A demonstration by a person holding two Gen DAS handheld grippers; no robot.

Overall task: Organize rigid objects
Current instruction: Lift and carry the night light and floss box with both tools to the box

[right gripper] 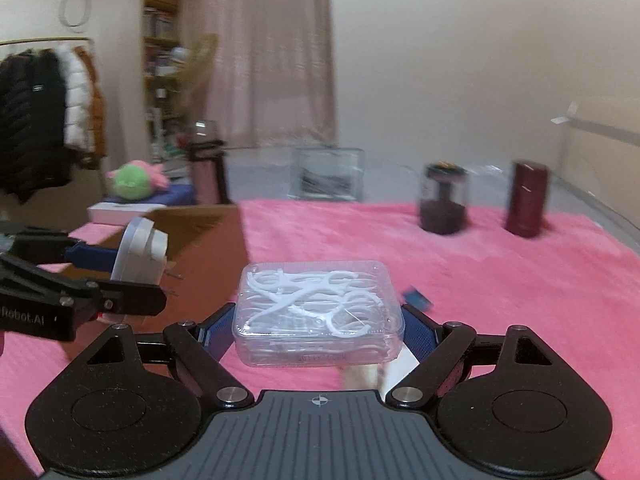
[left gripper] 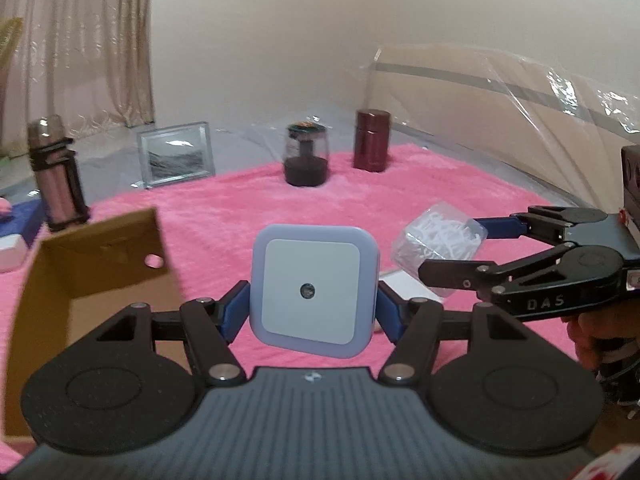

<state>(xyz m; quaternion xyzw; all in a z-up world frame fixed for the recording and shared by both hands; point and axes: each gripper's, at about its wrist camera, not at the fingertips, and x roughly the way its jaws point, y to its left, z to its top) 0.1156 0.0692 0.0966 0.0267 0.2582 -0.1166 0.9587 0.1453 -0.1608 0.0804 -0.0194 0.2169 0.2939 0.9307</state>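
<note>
My left gripper (left gripper: 314,312) is shut on a square white night light (left gripper: 312,280) with a pale blue rim, blue pads pressed on its two sides, held above the pink blanket (left gripper: 240,208). My right gripper (right gripper: 318,326) is shut on a clear plastic box of white floss picks (right gripper: 316,304), also lifted off the blanket. Each wrist view shows the other hand: the right gripper (left gripper: 452,248) with the floss box (left gripper: 436,238) at the right, the left gripper (right gripper: 136,278) with the night light (right gripper: 140,254) at the left. An open cardboard box (left gripper: 92,264) stands left of both.
At the back stand a pink thermos (left gripper: 56,172), a glass frame (left gripper: 176,156), a dark clear-topped jar (left gripper: 306,156) and a maroon cylinder (left gripper: 372,140). A plush toy (right gripper: 134,182) lies far left. A small blue item (right gripper: 418,298) lies on the blanket. Plastic-wrapped furniture (left gripper: 520,112) lines the right.
</note>
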